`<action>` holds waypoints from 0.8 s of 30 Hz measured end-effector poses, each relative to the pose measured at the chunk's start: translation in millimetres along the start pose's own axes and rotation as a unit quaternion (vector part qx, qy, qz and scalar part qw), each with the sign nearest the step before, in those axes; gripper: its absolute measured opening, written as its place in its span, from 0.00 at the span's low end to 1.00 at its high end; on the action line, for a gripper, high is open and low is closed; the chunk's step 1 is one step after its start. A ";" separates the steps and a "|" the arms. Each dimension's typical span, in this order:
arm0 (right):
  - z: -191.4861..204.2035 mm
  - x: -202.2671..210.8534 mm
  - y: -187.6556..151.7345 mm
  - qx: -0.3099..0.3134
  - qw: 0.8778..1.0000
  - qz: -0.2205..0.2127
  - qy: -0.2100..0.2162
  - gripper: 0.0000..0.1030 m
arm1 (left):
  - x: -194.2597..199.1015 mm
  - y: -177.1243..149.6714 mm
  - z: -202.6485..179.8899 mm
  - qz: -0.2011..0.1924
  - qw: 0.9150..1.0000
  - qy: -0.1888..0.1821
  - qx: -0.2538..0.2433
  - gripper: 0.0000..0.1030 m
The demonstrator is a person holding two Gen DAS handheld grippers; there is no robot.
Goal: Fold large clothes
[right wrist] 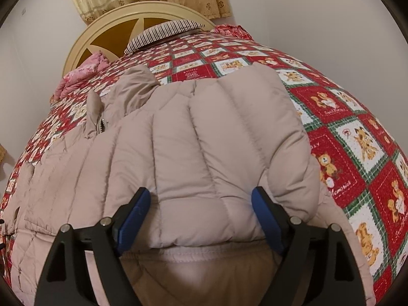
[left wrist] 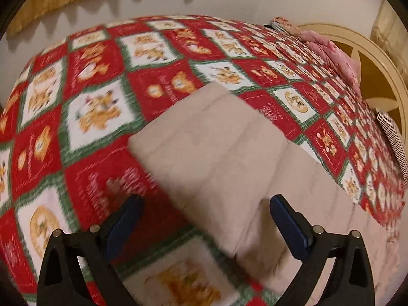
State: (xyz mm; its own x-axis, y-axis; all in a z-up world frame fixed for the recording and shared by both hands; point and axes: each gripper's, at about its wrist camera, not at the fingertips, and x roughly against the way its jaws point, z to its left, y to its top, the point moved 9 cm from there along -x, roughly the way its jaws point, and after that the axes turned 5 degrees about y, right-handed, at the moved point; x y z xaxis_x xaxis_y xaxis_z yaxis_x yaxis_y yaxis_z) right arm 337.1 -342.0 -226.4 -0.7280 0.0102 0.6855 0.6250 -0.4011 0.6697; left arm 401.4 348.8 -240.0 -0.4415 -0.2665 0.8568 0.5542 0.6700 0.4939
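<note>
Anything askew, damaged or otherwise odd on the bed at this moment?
Nothing damaged or spilled. The beige puffer jacket lies mid-fold on the quilt, its collar and zipper bunched and sticking up at one side. Both the left gripper and the right gripper are open. The left view is motion-blurred.

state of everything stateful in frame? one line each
left gripper: open, empty, over the bed
right gripper: open, straddling the padded jacket's folded part, not clamped
padded jacket: beige, lying on the bed, partly folded, zipper showing near collar
quilt: spread flat over the bed
pink bedding: bunched at the headboard
striped pillow: lying at the headboard
</note>
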 end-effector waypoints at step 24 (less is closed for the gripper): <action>1.2 0.4 -0.5 -0.002 1.000 -0.001 0.004 0.83 | 252.9 -91.3 -188.5 -0.308 0.880 -0.199 -0.301 0.07</action>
State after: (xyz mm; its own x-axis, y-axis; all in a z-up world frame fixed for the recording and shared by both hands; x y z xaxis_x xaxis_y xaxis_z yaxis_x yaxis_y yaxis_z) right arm 336.8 -340.7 -226.1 -0.7319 0.0041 0.6813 0.6220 -0.4041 0.6706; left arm 372.1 89.6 -40.5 -0.9346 -0.1070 0.3392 0.3447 -0.0370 0.9380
